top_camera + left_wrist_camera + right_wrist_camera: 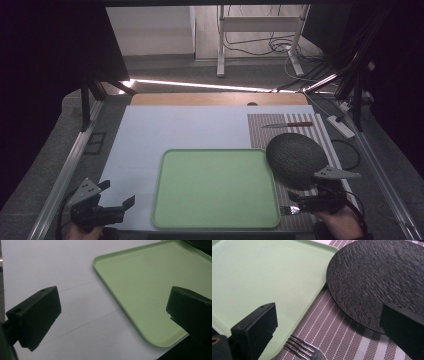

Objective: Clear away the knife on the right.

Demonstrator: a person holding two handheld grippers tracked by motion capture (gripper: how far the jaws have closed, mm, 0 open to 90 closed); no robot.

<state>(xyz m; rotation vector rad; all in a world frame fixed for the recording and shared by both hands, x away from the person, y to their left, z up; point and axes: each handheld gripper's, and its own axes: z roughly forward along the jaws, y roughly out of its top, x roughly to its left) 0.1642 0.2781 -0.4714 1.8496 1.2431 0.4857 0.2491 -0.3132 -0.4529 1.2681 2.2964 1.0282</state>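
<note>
Right gripper view: steel fork (305,350), tines up-left, lies on striped mat (342,332) between wide-open, empty right gripper (329,330) jaws.

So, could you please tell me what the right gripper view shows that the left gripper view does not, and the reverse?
The right gripper view alone takes in the fork lying on the striped placemat between the open jaws of the right gripper, and the textured surface of the dark round plate. The left gripper view alone takes in the pale blue sheet with faint lines across it, below the open left gripper. Both views share the green tray, which carries nothing.
</note>
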